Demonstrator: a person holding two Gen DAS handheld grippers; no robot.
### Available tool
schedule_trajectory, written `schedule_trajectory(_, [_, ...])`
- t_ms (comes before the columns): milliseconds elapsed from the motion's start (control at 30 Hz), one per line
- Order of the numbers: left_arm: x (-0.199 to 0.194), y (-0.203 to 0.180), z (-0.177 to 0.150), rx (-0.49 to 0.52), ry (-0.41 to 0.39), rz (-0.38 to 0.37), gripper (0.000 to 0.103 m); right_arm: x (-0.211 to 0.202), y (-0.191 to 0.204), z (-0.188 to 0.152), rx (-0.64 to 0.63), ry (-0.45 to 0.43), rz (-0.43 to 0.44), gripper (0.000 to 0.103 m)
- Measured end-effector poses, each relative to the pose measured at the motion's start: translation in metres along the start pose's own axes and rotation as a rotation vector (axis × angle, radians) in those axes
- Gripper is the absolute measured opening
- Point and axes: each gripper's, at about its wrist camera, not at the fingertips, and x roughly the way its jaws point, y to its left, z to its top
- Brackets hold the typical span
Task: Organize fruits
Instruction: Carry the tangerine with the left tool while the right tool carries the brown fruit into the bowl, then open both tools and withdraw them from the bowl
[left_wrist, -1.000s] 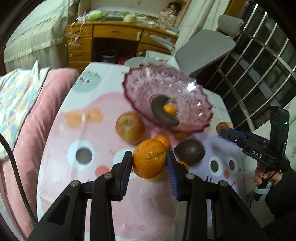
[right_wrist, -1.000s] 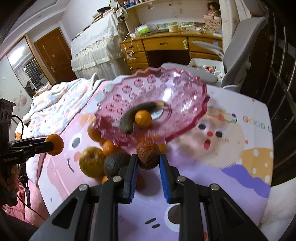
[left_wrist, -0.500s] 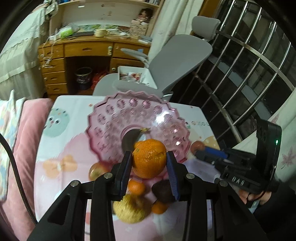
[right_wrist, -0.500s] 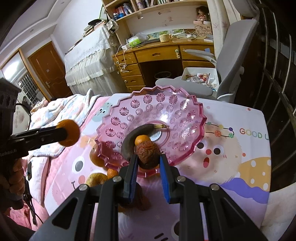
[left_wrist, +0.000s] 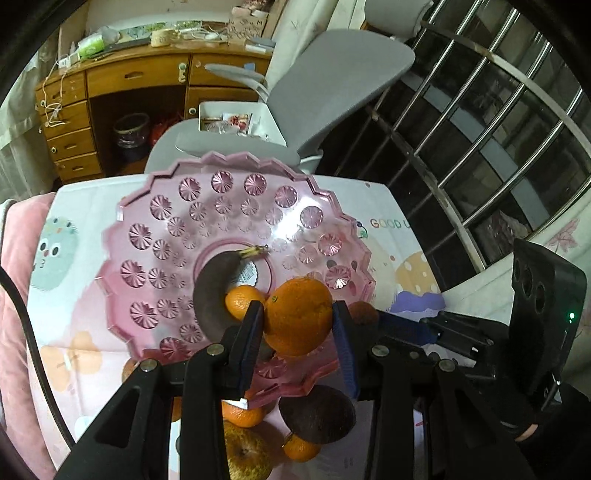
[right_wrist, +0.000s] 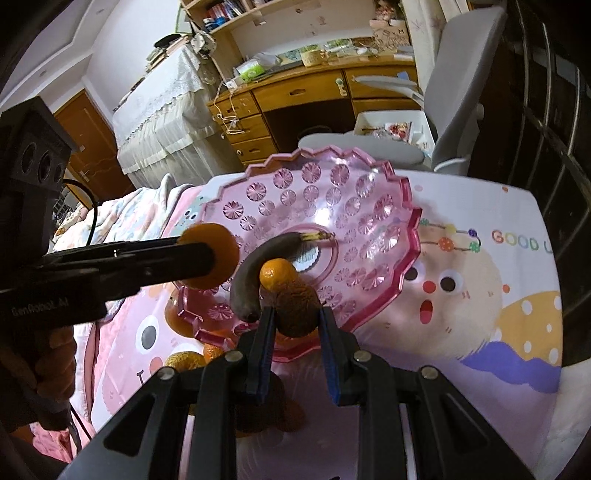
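A pink glass fruit bowl (left_wrist: 159, 266) (right_wrist: 369, 229) stands on the cartoon-print table. In it lie a blackened banana (left_wrist: 210, 291) (right_wrist: 255, 273) and a small tangerine (left_wrist: 240, 301) (right_wrist: 275, 273). My left gripper (left_wrist: 297, 323) is shut on a large orange (left_wrist: 299, 317) (right_wrist: 210, 254), held over the bowl's near rim. My right gripper (right_wrist: 295, 314) is shut on a wrinkled brown fruit (right_wrist: 297, 306) (left_wrist: 362, 312), also above the near rim, just right of the orange.
Below the bowl on the table lie a dark avocado (left_wrist: 317, 413), a yellowish pear-like fruit (left_wrist: 247, 454) and small tangerines (left_wrist: 301, 448). A grey office chair (left_wrist: 325, 85) and wooden desk (left_wrist: 122, 85) stand beyond the table. A pink bed (left_wrist: 18, 258) lies left.
Both grippers rose from the table and moved forward over the bowl's near rim, each still gripping its fruit. The left swung right toward the right gripper.
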Motion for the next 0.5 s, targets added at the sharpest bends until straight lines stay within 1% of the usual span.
schedule_trajectory(167, [0.012,-0.003,0.005,0.009,0.026,0.002,0.037,0.004,-0.002,-0.002,0.042,0.005,0.017,0.024])
schedule_trajectory(233, [0.015,-0.005,0.006,0.014,0.039,0.005,0.04,0.005,-0.002,-0.003,0.053,0.015,0.018,0.025])
schedule_trajectory(267, [0.015,-0.006,0.006,0.015,0.039,0.003,0.041,0.006,-0.003,-0.003,0.067,0.022,0.015,0.028])
schedule_trajectory(300, [0.014,-0.007,0.007,0.017,0.037,0.002,0.047,0.006,-0.004,-0.003,0.078,0.023,0.016,0.034])
schedule_trajectory(333, [0.012,-0.008,0.007,0.019,0.035,0.003,0.055,0.004,-0.004,-0.003,0.089,0.017,0.016,0.036])
schedule_trajectory(367, [0.01,-0.009,0.008,0.021,0.032,0.008,0.058,0.001,-0.005,-0.003,0.097,0.009,0.017,0.039])
schedule_trajectory(400, [0.006,-0.01,0.008,0.022,0.027,0.016,0.061,-0.001,-0.006,-0.003,0.101,0.004,0.014,0.039])
schedule_trajectory(500, [-0.002,-0.009,0.006,0.015,0.022,0.033,0.062,-0.007,-0.006,-0.004,0.113,0.0,0.007,0.04])
